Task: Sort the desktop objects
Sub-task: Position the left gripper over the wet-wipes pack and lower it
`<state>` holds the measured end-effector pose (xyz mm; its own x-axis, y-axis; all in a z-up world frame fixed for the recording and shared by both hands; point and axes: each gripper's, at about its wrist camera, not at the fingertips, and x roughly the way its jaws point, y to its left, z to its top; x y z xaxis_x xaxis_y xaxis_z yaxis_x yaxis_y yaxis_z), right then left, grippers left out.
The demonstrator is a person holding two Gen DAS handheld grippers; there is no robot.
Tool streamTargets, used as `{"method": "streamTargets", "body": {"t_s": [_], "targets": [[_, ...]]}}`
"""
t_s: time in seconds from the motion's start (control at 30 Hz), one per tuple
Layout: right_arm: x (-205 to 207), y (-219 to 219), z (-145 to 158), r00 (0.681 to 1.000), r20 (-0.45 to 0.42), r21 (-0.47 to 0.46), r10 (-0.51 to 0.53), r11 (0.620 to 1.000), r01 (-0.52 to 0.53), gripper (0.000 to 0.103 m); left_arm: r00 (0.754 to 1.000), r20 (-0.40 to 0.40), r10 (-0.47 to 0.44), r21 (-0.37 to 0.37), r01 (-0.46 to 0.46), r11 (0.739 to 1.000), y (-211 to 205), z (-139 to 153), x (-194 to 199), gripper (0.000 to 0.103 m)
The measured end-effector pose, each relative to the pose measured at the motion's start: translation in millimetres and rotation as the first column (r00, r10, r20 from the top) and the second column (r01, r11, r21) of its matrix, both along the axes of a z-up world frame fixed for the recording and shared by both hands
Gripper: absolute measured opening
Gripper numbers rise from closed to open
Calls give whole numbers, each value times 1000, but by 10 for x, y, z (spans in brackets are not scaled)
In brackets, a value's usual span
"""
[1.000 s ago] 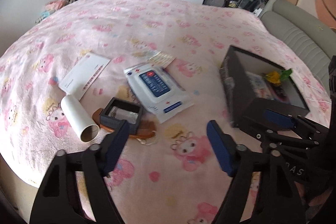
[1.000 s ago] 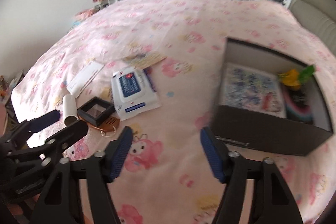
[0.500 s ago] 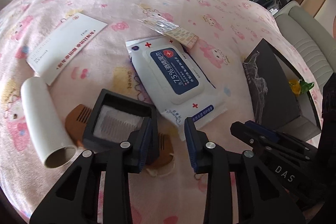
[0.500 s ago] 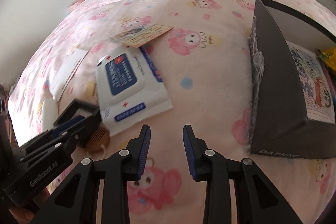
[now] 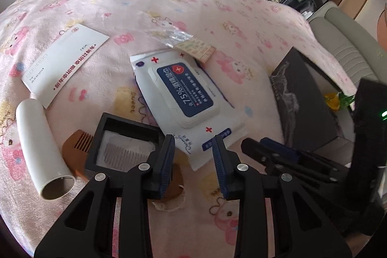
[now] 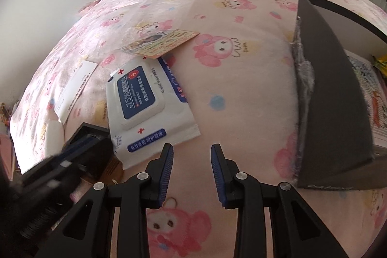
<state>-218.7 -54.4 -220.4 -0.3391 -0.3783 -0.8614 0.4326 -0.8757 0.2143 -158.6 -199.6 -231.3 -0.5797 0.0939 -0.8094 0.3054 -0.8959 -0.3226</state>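
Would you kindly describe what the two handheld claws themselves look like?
Both the left claw and right claw are black frames of angular linked bars with silver rivets. Their fingers carry ribbed blue pads. A small green light glows on the right unit's body.

both wrist views low, close over bed, facing forward; share wipes pack point(image 5: 183, 98) point(image 6: 142, 103).

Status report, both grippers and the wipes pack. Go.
Left gripper open, empty, at wipes pack near edge. Right gripper open, empty, over blanket. Small black frame and comb crowd left finger.
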Motion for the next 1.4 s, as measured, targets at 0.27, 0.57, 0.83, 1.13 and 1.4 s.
{"method": "streamTargets", "body": {"t_s": [0.27,0.57,0.83,1.13,1.4], "targets": [[-131,14,-103,999,30,-2,-19,1000,19,29,999,50,-7,-42,9,999,88,-148,-153,33],[-185,40,-121,997,39,26,-65,998,64,30,996,85,-10,-68,16,998,115,-199,-203,46],[-120,116,-21,997,31,6,-66,998,66,33,998,53,-26,-11,27,1000,122,-203,-191,2],[166,250,130,998,27,-25,-53,998,54,34,996,-31,-89,40,90,995,391,34,112,0],[164,249,133,998,40,-53,-53,997,55,34,999,11,34,69,-35,997,64,-64,139,16]]}}
